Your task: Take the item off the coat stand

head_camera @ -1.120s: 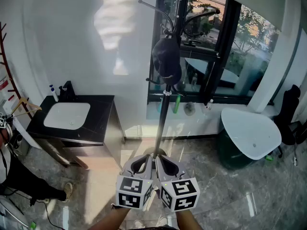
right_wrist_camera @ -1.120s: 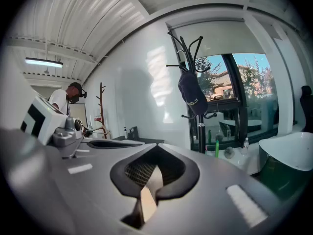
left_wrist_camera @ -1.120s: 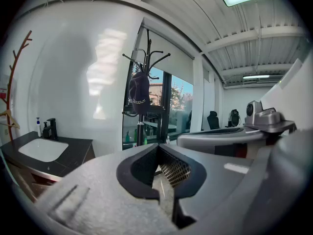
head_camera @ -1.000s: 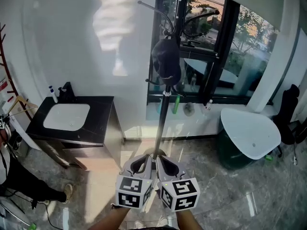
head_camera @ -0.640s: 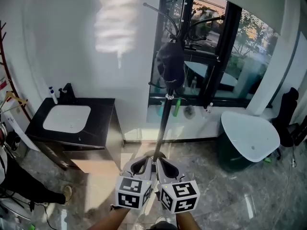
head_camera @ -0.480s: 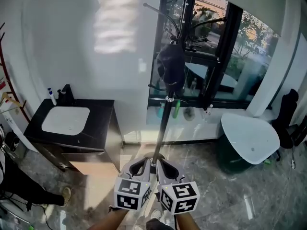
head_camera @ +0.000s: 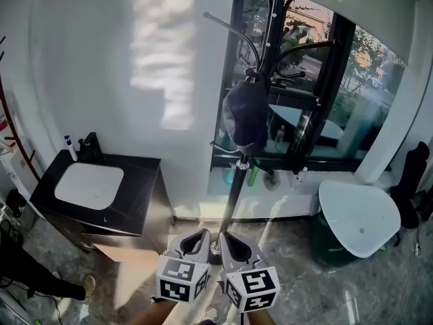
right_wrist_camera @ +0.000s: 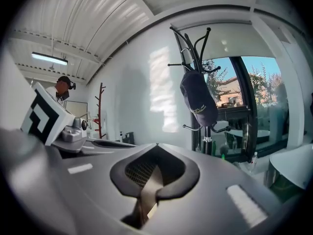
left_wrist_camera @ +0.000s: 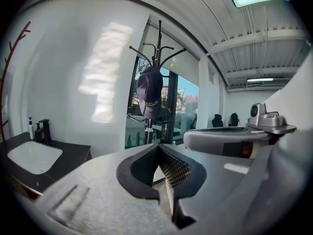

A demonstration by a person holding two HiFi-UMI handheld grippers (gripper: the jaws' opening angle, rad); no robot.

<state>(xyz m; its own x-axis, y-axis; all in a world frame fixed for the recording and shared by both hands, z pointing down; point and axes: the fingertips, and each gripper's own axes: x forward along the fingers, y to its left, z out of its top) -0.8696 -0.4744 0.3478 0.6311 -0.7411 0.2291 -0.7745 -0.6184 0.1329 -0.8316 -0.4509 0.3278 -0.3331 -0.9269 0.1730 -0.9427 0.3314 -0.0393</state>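
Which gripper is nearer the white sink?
Left. The left gripper is off to the sink's right; the right gripper sits beside the left one, farther from the sink.

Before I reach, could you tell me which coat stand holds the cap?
The black coat stand by the window: the cap hangs on it; the red stand shows none.

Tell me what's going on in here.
A person holds two grippers side by side, low in front of a black coat stand. The left gripper and the right gripper are both shut and empty. A dark cap hangs on the stand, above and well ahead of both grippers, so nothing has been taken off it yet.
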